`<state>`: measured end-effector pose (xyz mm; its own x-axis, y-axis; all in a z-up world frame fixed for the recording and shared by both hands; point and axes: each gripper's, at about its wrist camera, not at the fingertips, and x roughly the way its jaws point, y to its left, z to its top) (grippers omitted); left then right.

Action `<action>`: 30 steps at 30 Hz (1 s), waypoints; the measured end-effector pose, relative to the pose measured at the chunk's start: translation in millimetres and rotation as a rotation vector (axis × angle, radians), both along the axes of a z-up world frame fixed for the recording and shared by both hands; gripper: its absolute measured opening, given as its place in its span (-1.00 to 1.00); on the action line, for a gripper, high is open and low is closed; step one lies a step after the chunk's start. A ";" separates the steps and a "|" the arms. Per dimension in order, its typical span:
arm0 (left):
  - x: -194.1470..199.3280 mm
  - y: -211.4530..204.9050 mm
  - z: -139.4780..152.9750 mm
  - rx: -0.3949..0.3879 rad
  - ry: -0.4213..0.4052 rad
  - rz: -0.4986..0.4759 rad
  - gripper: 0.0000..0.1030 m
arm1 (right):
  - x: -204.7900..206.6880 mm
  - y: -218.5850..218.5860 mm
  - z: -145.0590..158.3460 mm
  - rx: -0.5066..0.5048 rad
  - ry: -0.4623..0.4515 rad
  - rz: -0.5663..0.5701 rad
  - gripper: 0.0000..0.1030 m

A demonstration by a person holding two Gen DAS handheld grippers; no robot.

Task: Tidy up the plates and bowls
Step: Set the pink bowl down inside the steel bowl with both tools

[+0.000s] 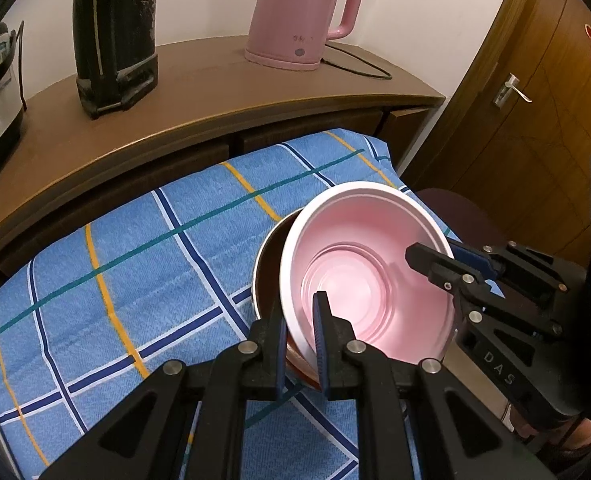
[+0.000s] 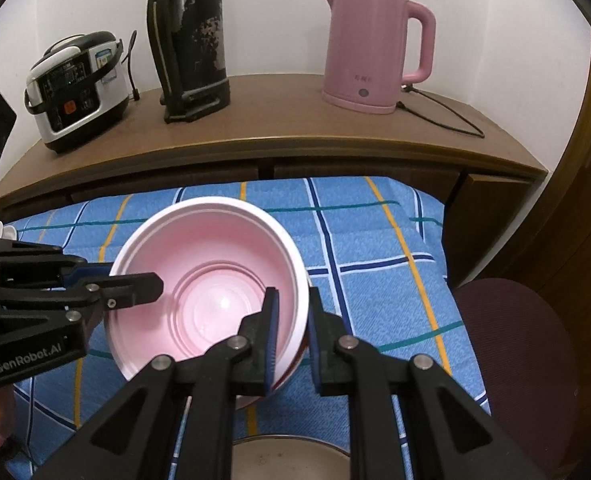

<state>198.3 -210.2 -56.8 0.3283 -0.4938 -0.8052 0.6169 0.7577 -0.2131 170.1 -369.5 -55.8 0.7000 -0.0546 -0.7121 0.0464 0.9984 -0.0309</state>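
A pink bowl (image 1: 359,280) with a white rim hangs tilted over the blue checked cloth (image 1: 135,280). My left gripper (image 1: 300,312) is shut on its near rim, one finger inside and one outside. My right gripper (image 1: 435,256) is shut on the opposite rim. In the right wrist view the pink bowl (image 2: 211,280) fills the middle, with the right gripper (image 2: 293,294) on its right rim and the left gripper (image 2: 131,276) on its left rim. A brown bowl (image 1: 265,268) with a metal rim sits close behind and under the pink one. Another bowl (image 2: 287,456) shows at the bottom edge.
A wooden counter (image 2: 295,148) behind the cloth carries a pink kettle (image 2: 371,48) with its cord, a black flask (image 2: 191,40) and a rice cooker (image 2: 75,88). A maroon stool (image 2: 515,360) stands at the right, beside a wooden door (image 1: 535,120).
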 end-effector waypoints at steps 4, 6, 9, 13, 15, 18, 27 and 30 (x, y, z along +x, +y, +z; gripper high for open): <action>0.8 -0.1 -0.4 0.000 0.001 -0.004 -0.74 | 0.0 0.1 0.1 -0.002 -0.001 0.001 -0.72; 1.1 -0.5 -0.6 0.000 0.001 -0.004 -0.74 | 0.0 0.8 -0.2 -0.017 -0.002 0.000 -0.72; 0.9 -1.1 -1.3 0.001 0.000 -0.007 -0.73 | -0.5 3.7 -0.8 -0.045 -0.005 -0.002 -0.72; 1.4 -0.3 -1.6 -0.003 0.003 -0.007 -0.73 | -0.3 2.7 -0.9 -0.046 -0.007 -0.001 -0.72; 1.6 -0.3 -2.0 -0.004 0.003 -0.008 -0.74 | -0.5 3.5 -1.0 -0.047 -0.008 -0.002 -0.72; 1.6 -0.2 -2.0 -0.004 0.004 -0.009 -0.74 | -0.5 3.2 -0.9 -0.044 -0.009 0.000 -0.70; 1.7 0.6 -2.1 -0.010 0.016 -0.011 -0.75 | -7.2 -0.9 4.5 -0.013 -0.033 -0.004 -0.70; 1.4 0.8 -2.0 -0.012 0.019 -0.012 -0.75 | -8.4 -3.2 3.5 -0.016 -0.033 -0.008 -0.70</action>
<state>199.6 -209.4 -58.9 0.3069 -0.5074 -0.8052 0.6213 0.7477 -0.2343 161.7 -372.7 -52.3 0.7223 -0.0718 -0.6878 0.0557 0.9974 -0.0456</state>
